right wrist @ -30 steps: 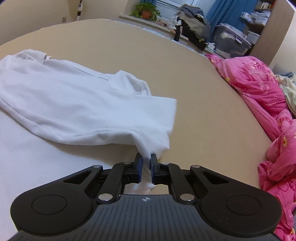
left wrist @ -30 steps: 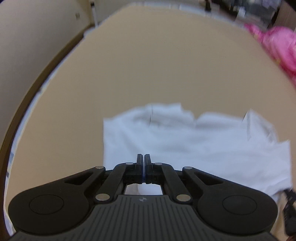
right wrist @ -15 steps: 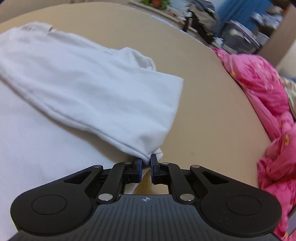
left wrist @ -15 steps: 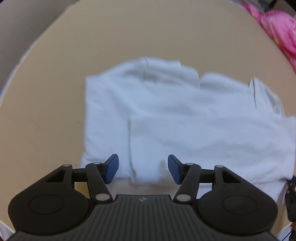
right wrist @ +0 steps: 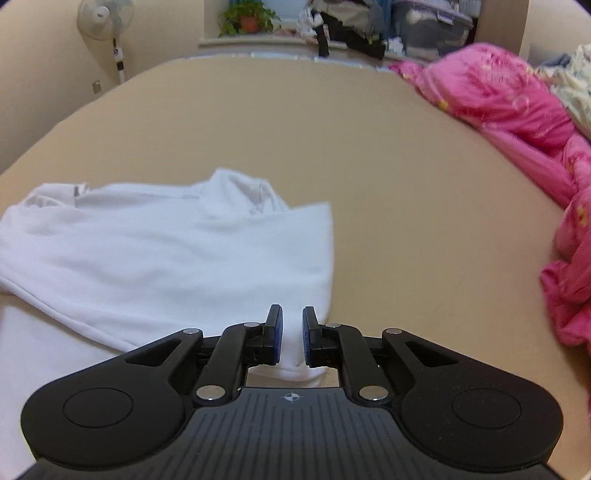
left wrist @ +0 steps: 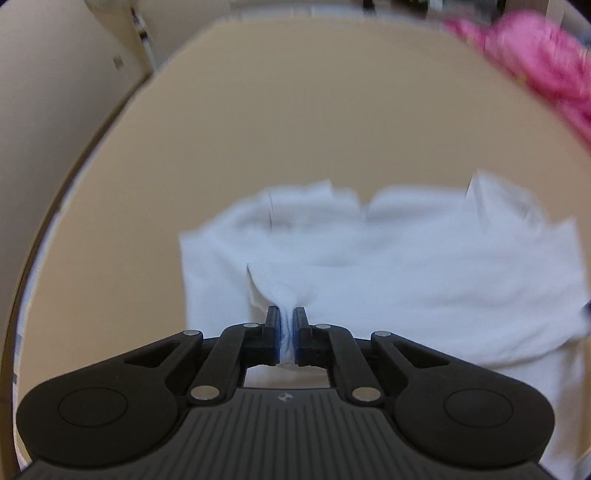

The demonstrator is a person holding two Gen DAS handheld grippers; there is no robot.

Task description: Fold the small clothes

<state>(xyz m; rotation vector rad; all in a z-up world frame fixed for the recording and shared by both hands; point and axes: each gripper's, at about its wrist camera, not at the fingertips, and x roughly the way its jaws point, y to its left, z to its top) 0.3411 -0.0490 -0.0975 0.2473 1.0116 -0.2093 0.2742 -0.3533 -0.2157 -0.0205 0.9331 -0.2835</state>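
A white garment (left wrist: 406, 266) lies partly folded on a tan surface (left wrist: 295, 129). My left gripper (left wrist: 287, 325) is shut on a pinched corner of a folded layer of the white garment, which bunches up between the fingers. In the right wrist view the same garment (right wrist: 166, 251) lies to the left and ahead. My right gripper (right wrist: 291, 326) stands slightly apart over the garment's near right edge, with white cloth between the fingers. I cannot tell whether it still grips the cloth.
A pink quilt (right wrist: 517, 122) lies along the right side of the tan surface (right wrist: 332, 129); it also shows blurred in the left wrist view (left wrist: 535, 62). A standing fan (right wrist: 107, 22), a potted plant (right wrist: 247, 18) and storage boxes stand beyond the far edge.
My left gripper was open half a second ago and has now shut on a corner of the white garment. My right gripper's fingers have spread slightly and it has turned to face the far edge.
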